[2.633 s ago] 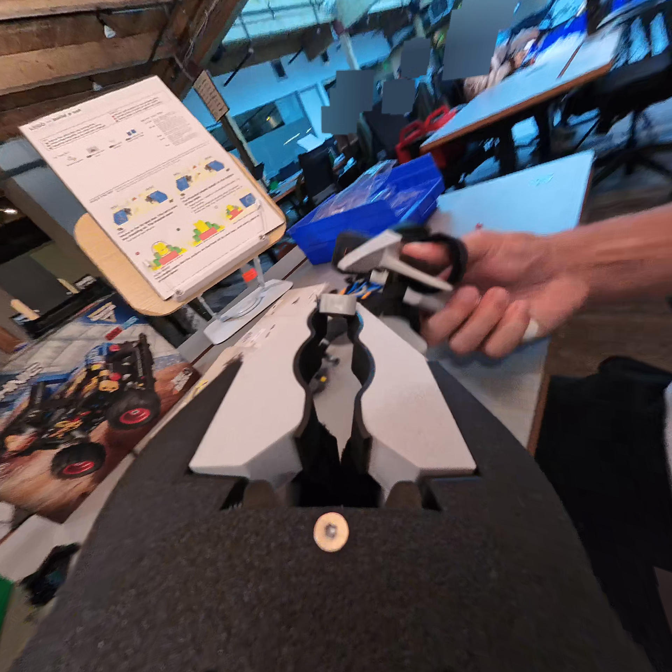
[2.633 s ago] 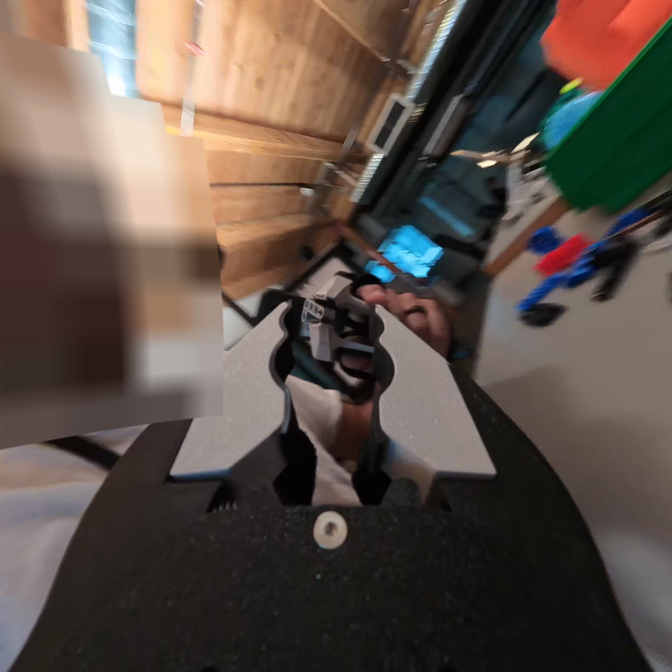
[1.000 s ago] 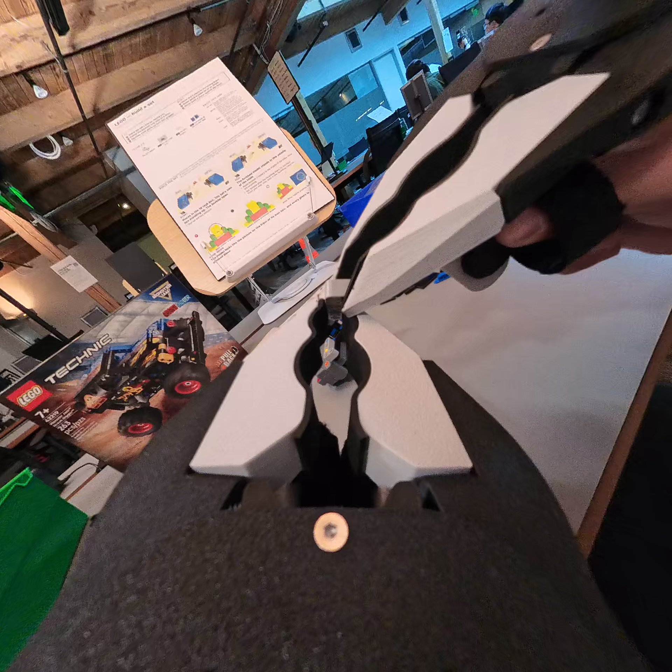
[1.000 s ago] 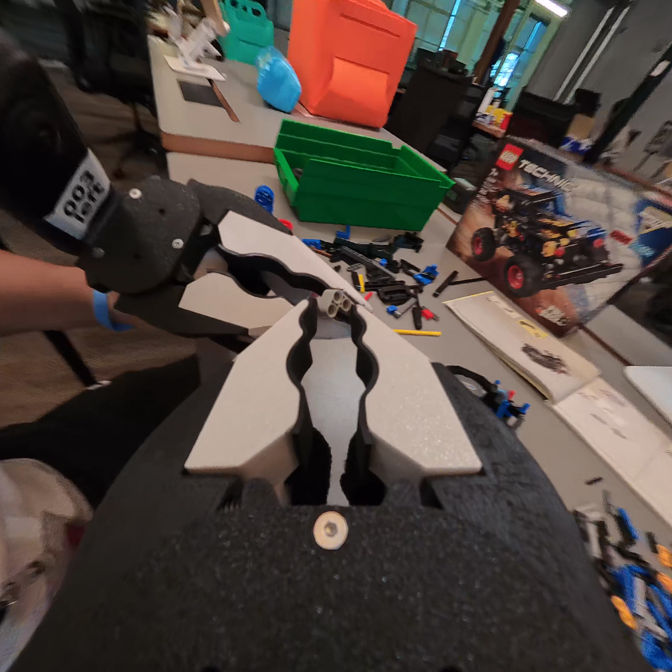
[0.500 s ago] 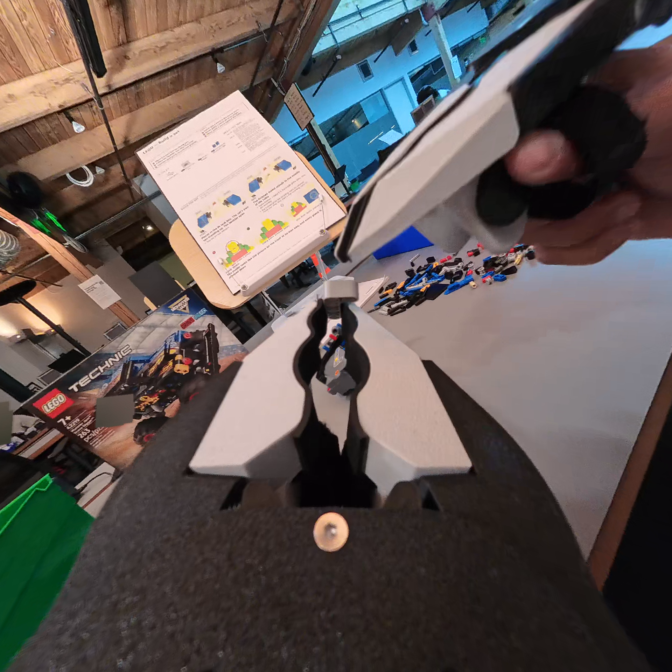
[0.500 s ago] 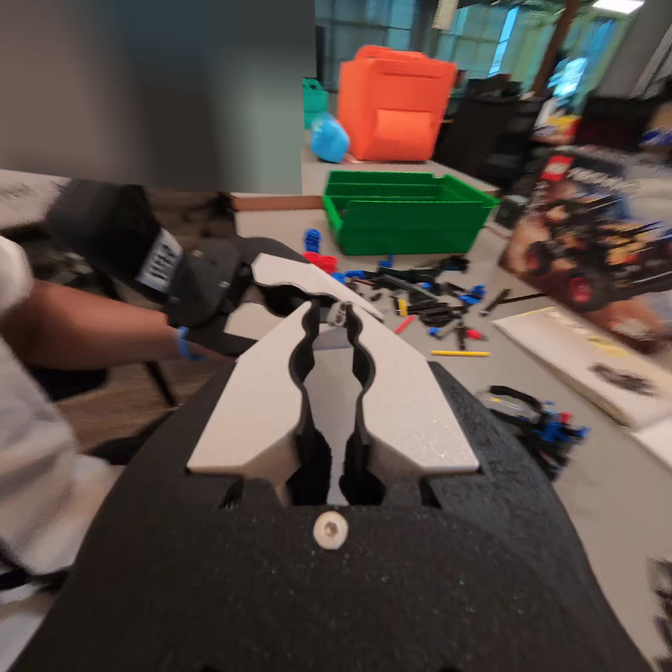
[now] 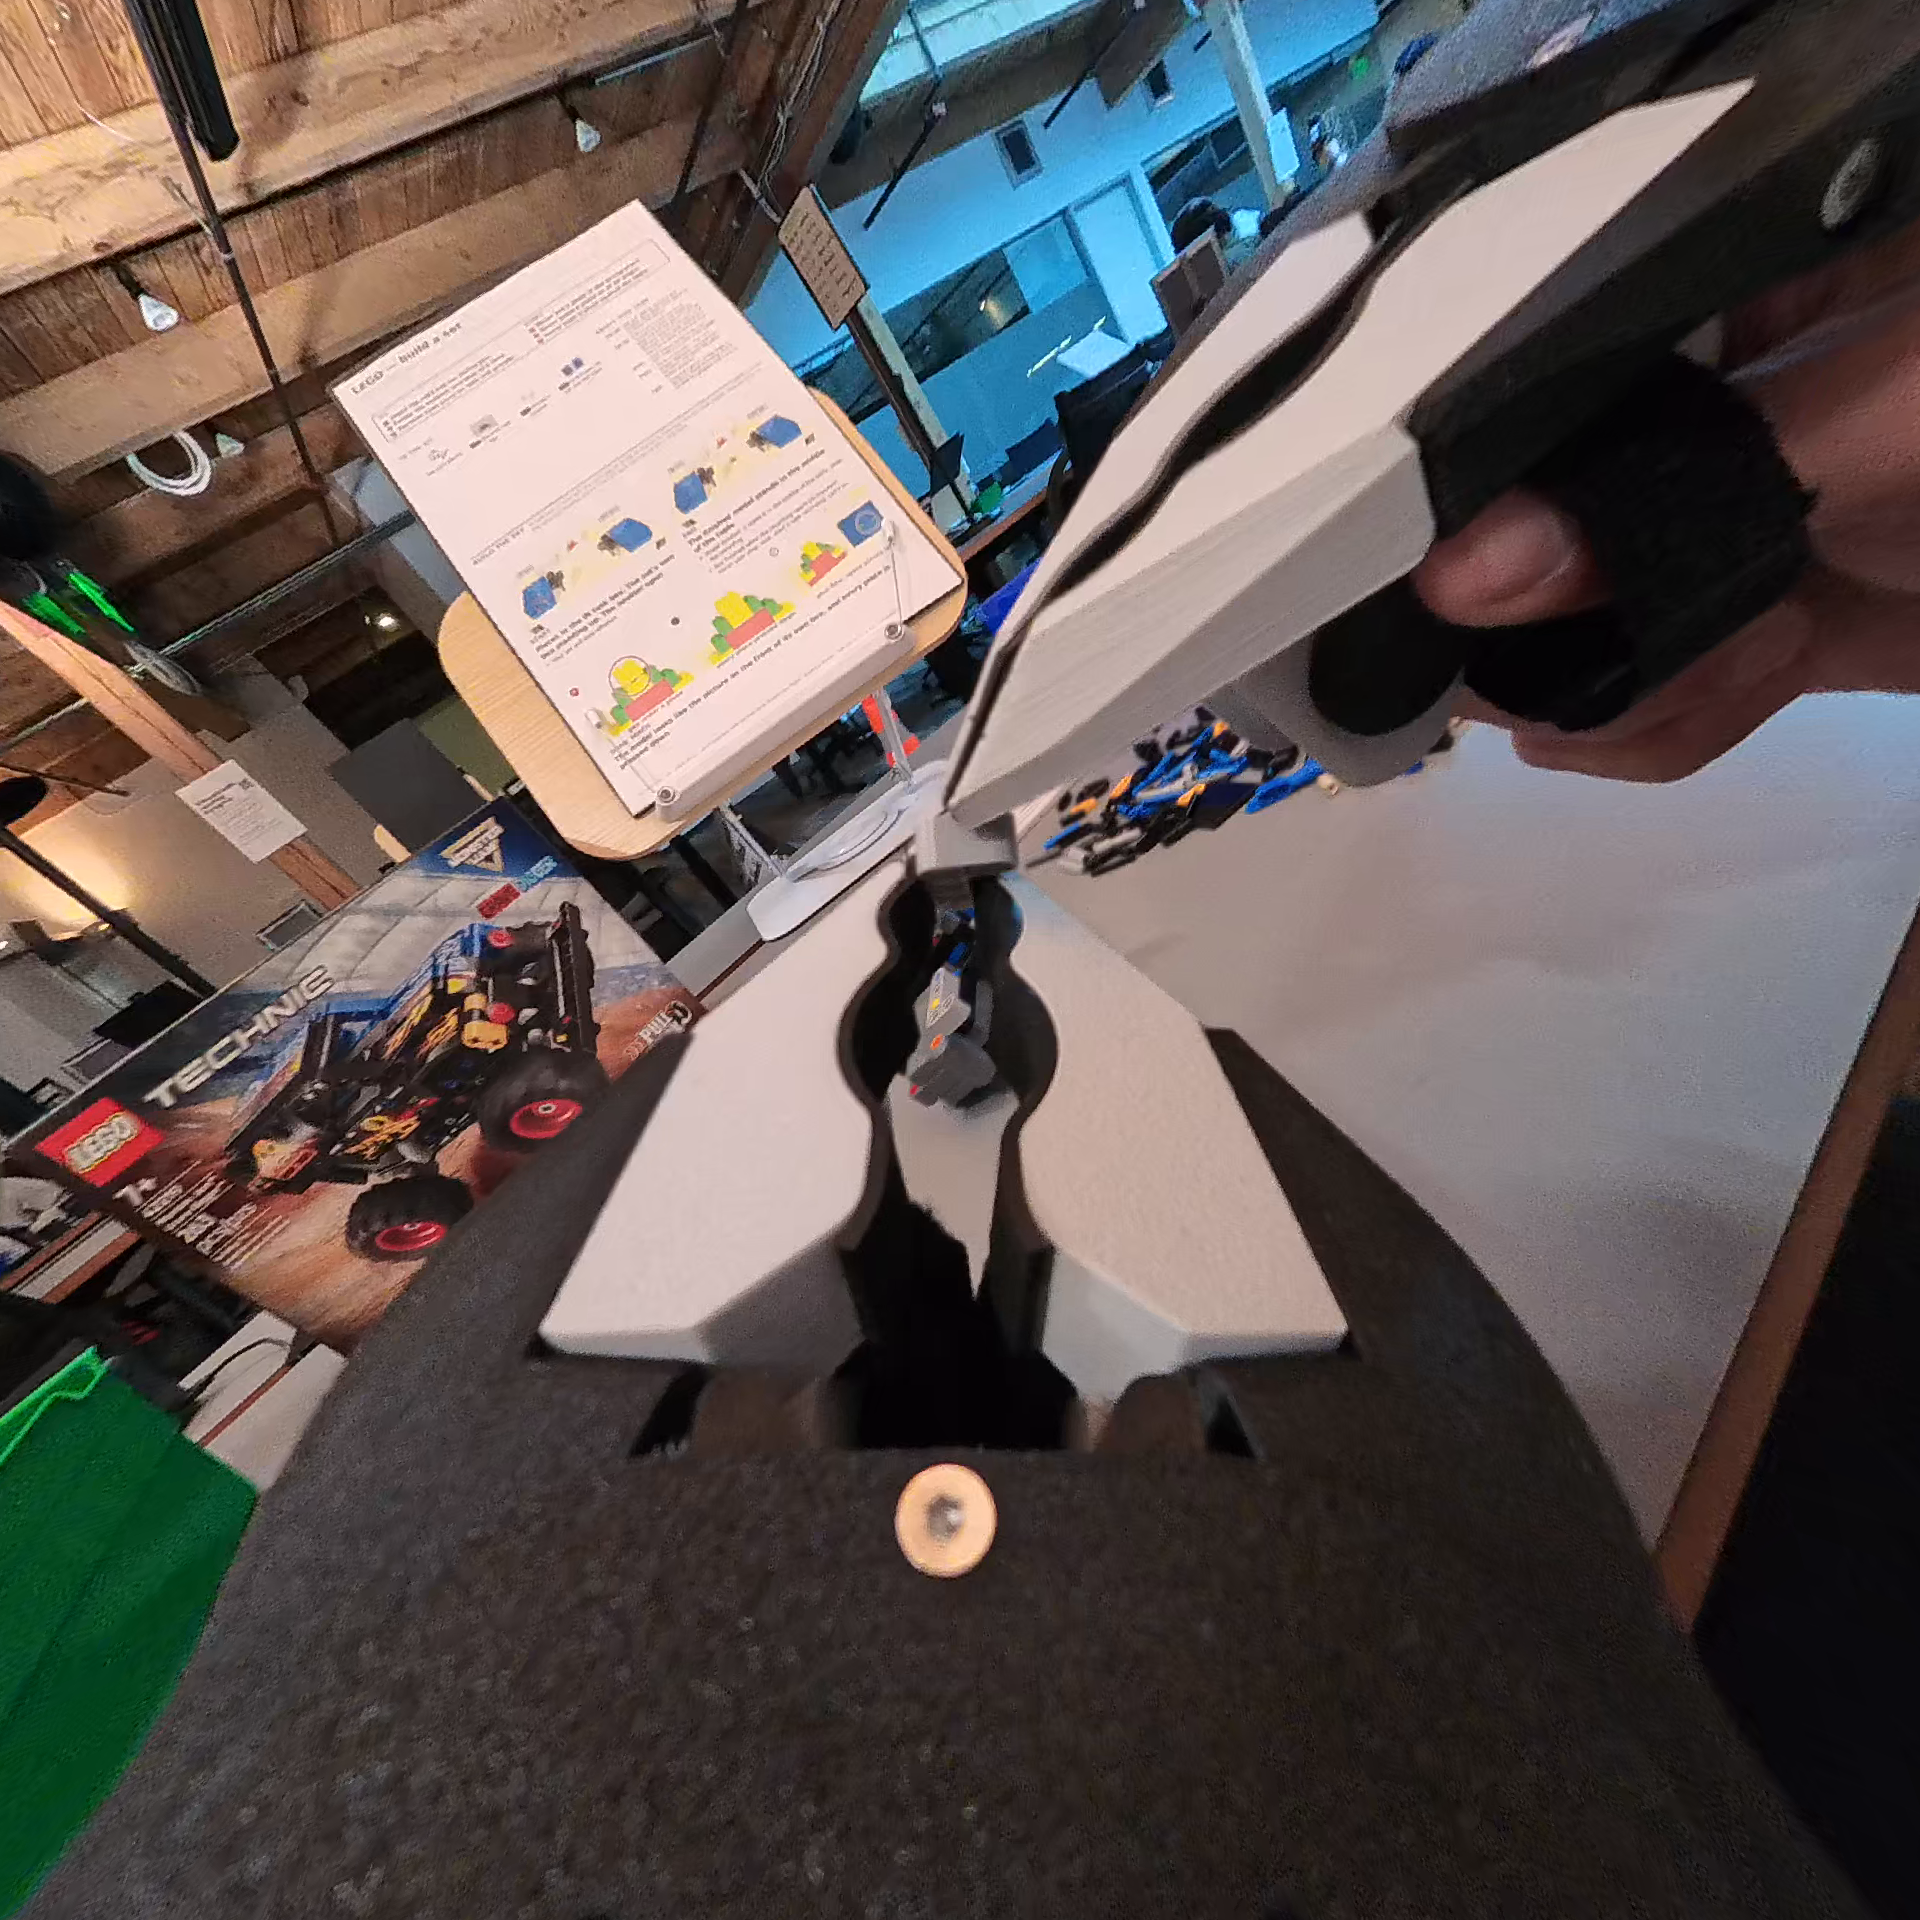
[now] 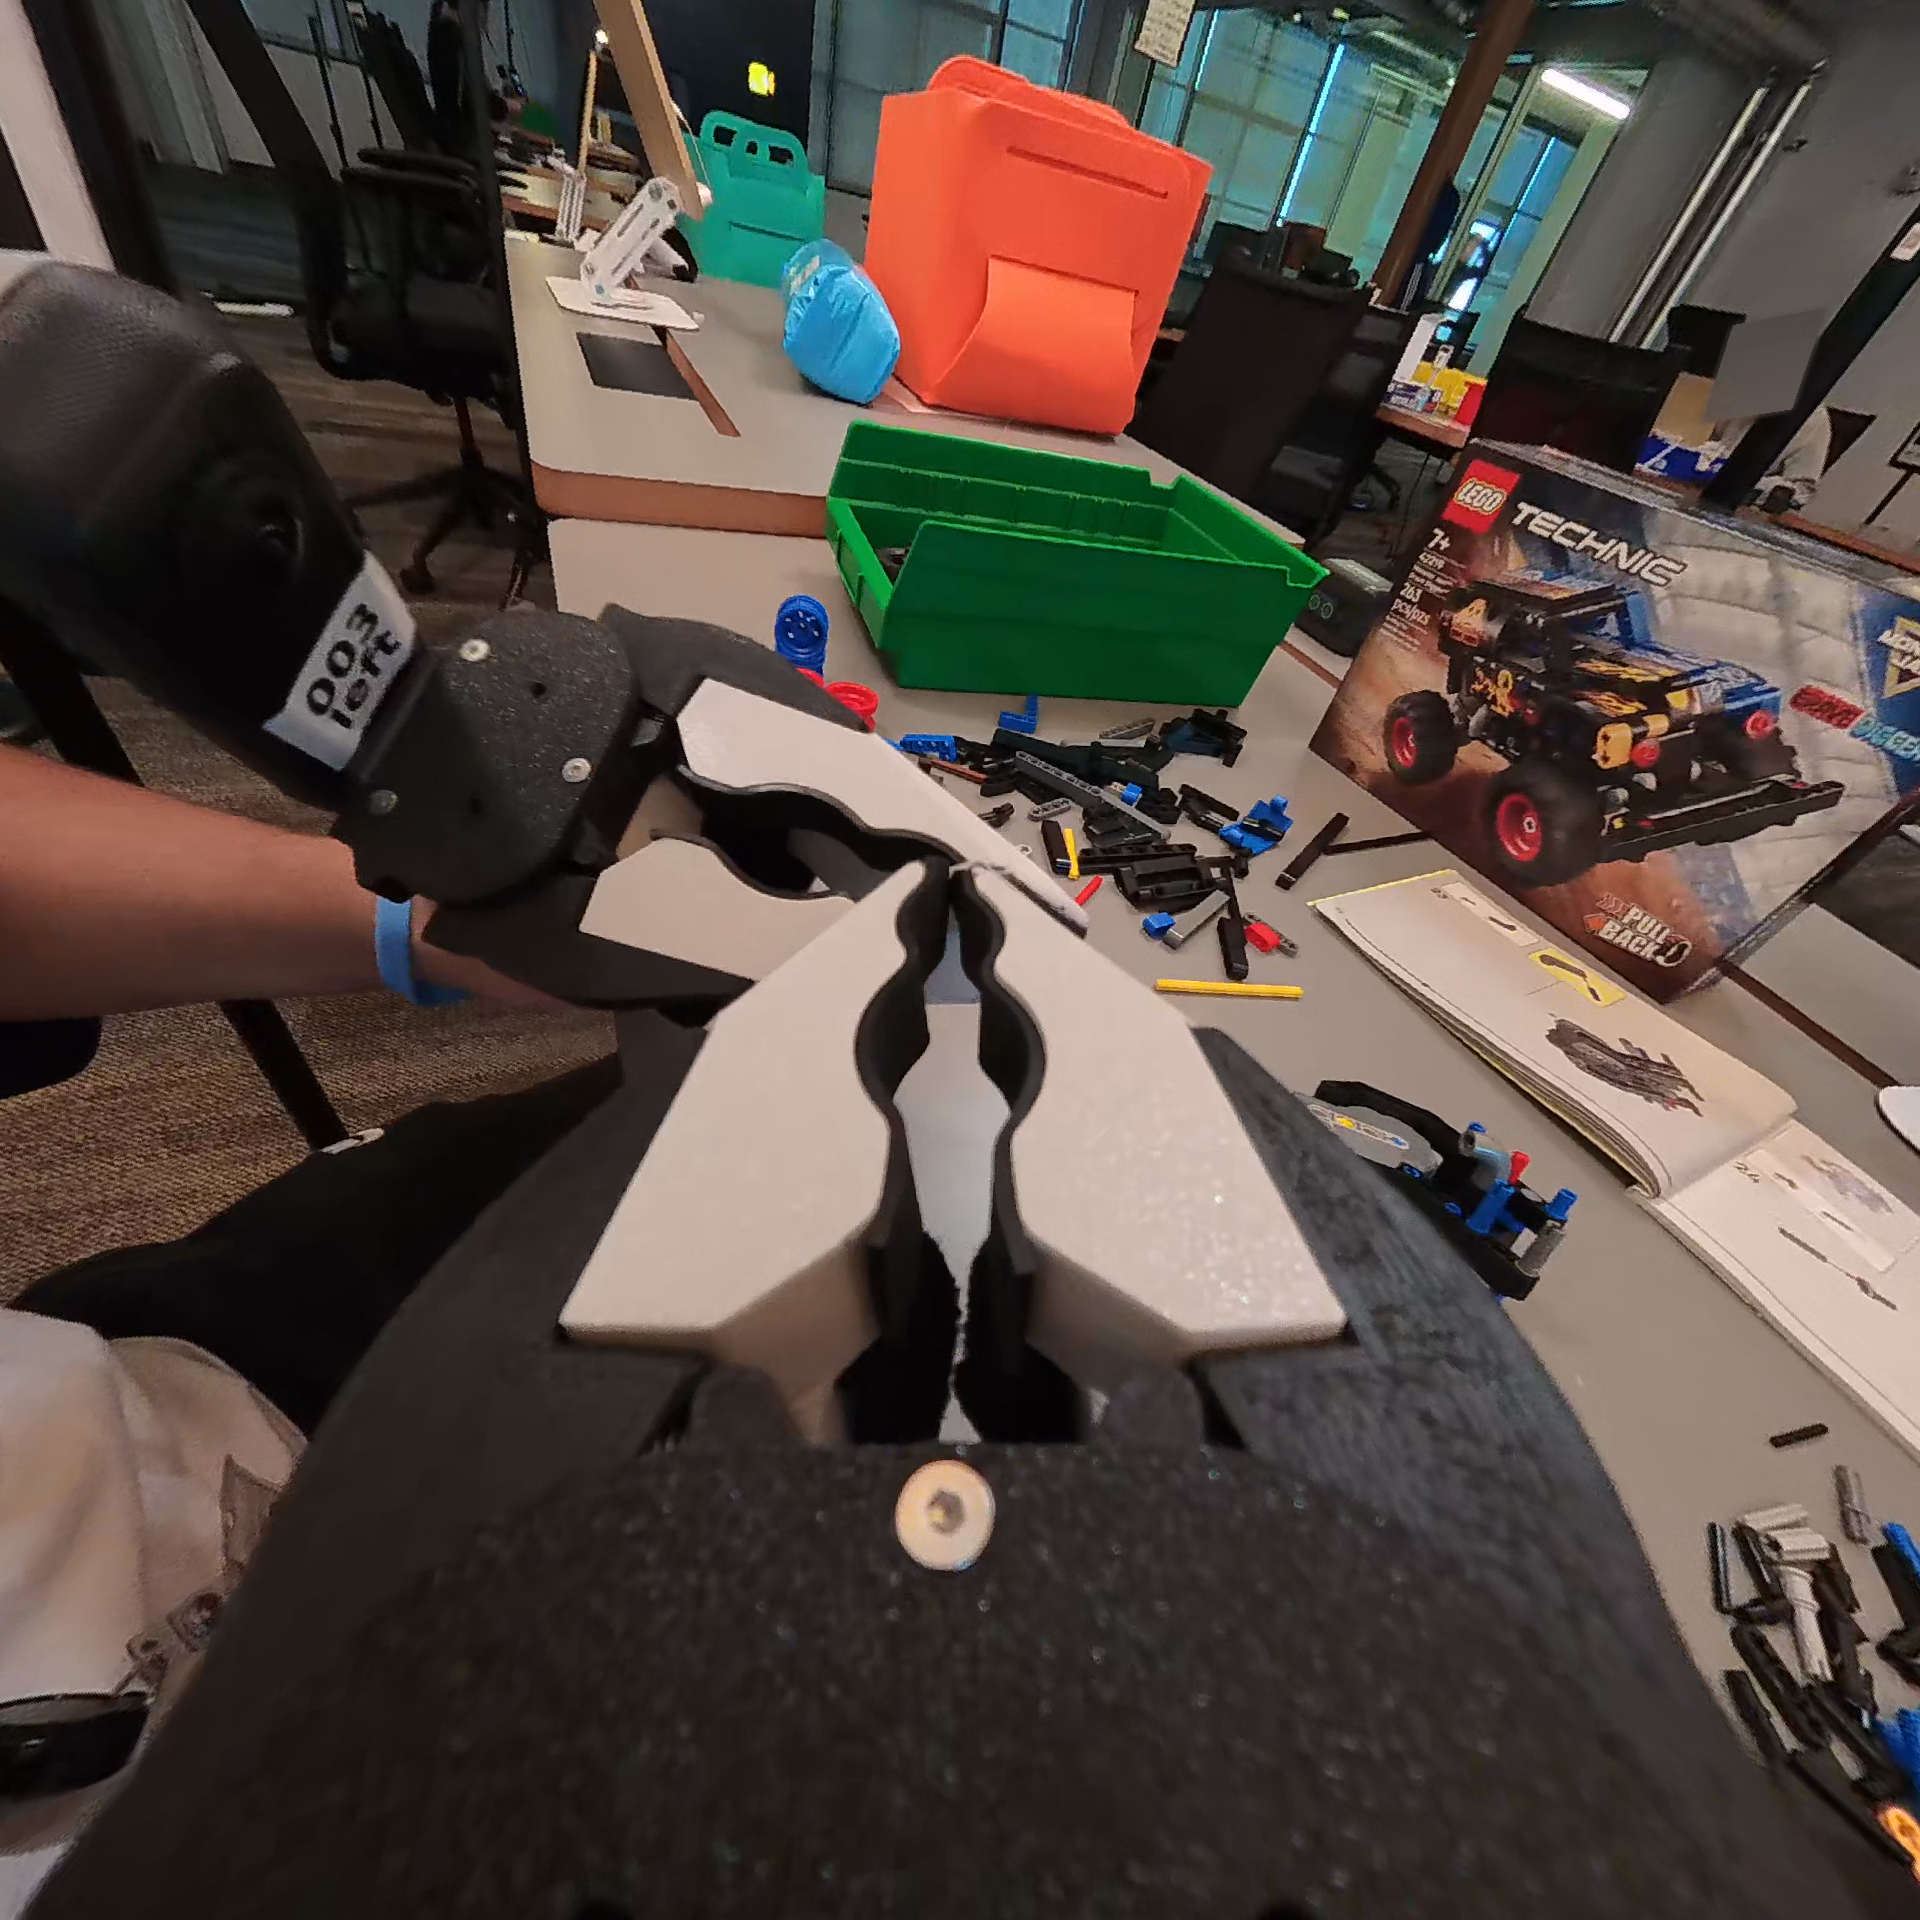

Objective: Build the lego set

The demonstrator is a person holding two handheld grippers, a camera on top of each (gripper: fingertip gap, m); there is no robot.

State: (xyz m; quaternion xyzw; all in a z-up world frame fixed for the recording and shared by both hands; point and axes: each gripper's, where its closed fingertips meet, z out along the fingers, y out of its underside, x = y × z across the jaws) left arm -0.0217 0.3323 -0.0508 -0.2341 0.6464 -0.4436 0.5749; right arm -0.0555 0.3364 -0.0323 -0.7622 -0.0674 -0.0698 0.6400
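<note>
I am holding a small grey-and-blue lego assembly [image 7: 951, 1023] in the left hand-held gripper [image 7: 951, 894], its fingers drawn narrow around the piece, well above the tabletop [image 7: 1455, 987]. I am bringing the right hand-held gripper [image 8: 951, 873] in tip to tip with it. The right fingers are nearly together, and a small light grey piece [image 7: 971, 840] is sitting at their tips, right at the top of the assembly; I cannot tell for certain whether they are gripping it or only touching it.

The risk, as I judge it, is in the join. Both grippers are meeting in mid-air with nothing bracing them, so if I am pressing off-axis the grey piece could skew and pop free, or the assembly could twist in the left fingers and drop to the tabletop among the loose parts [image 8: 1122, 821].

The left wrist view is showing me the assembly and the grey piece directly, plus the instruction sheet on its stand [image 7: 644, 520]. The right wrist view is hiding the assembly behind its own fingers, but it is giving me the green bin [image 8: 1060, 582], the set's box [image 8: 1621, 717], the open booklet [image 8: 1538, 1029] and a partly built black and blue section [image 8: 1455, 1174] lying on the tabletop.
</note>
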